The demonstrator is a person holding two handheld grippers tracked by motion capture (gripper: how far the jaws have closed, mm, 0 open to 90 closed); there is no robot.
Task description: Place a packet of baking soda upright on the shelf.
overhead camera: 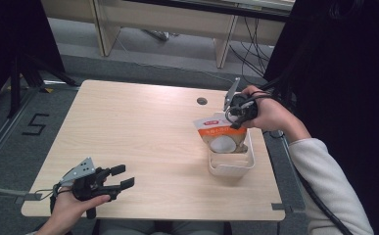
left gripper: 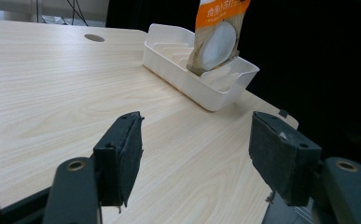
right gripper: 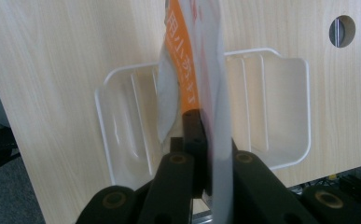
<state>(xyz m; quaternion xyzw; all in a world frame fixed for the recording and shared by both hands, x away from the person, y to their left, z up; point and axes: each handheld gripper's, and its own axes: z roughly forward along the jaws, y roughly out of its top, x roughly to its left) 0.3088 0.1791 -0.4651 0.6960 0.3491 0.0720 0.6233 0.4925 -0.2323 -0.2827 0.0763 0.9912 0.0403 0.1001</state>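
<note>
1. Nearest me, the left hand-held gripper [overhead camera: 122,176] rests at the near left edge of the tabletop [overhead camera: 143,132]. Its jaws stand wide apart with nothing between them, pointing toward the work.
2. Further out on the right side, the white tray [overhead camera: 230,165] sits near the right edge of the tabletop, its ribbed floor bare around the pouch.
3. The orange-and-white pouch [overhead camera: 222,134] stands upright with its lower end inside the tray; from the left gripper view its bottom sits in the near part of the tray.
4. Above it, the right hand-held gripper [overhead camera: 237,113] is clamped on the pouch's top edge, the film pinched flat between the pads.
5. My judgement: I am placing the pouch. I should lower it straight, keep it clear of the tray wall, let the base settle flat, and only then release, or it may tip over the rim.
</note>
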